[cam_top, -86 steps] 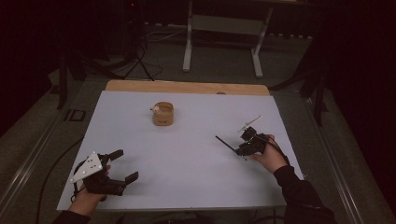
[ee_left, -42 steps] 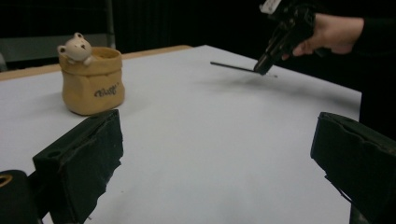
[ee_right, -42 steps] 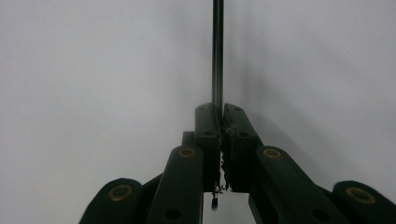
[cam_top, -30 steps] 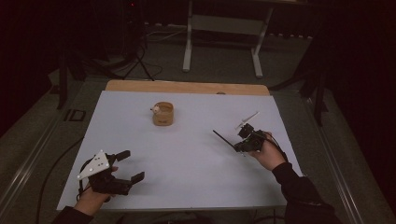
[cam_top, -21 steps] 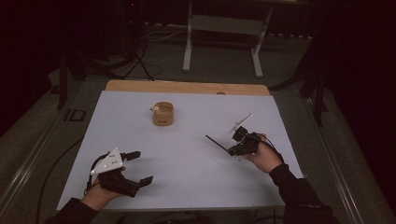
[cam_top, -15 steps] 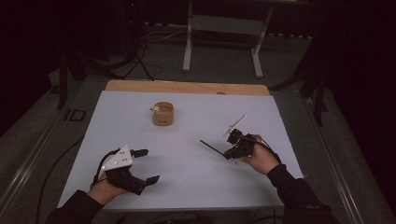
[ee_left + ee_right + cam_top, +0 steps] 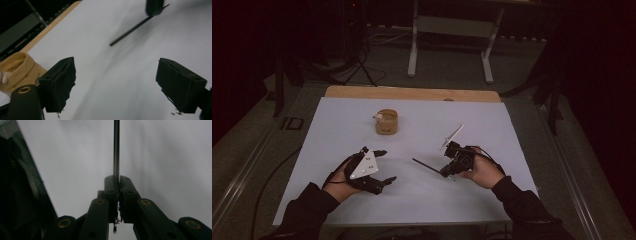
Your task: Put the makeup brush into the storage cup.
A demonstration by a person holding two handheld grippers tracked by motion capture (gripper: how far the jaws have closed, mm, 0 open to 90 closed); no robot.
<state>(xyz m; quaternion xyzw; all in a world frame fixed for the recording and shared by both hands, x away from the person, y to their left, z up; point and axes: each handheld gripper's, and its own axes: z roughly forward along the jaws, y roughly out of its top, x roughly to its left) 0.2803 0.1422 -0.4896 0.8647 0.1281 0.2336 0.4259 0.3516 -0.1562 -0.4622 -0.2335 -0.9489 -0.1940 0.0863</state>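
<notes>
A person holds both grippers over a white table [image 7: 492,125]. My left gripper [image 7: 384,166] is at the near left with its jaws wide apart and nothing between them; in the left gripper view [image 7: 120,85] its two black pads frame bare table. My right gripper [image 7: 447,171] is at the near right, shut on a thin black rod [image 7: 427,166] that points left across the table. The right gripper view shows the rod [image 7: 116,150] running straight out from the closed jaw tips [image 7: 116,180]. The rod [image 7: 135,27] lies ahead of the left gripper.
A small wooden cup [image 7: 386,121] with a white bit at its rim stands at the table's far middle; it sits at the left edge of the left gripper view [image 7: 15,68]. A pale thin strip [image 7: 452,136] sticks up from the right gripper. Dark floor and a stand lie beyond.
Both hands have moved in toward the table's middle: the left gripper to the right, the right gripper to the left and nearer, carrying the rod. The cup has stayed put.
</notes>
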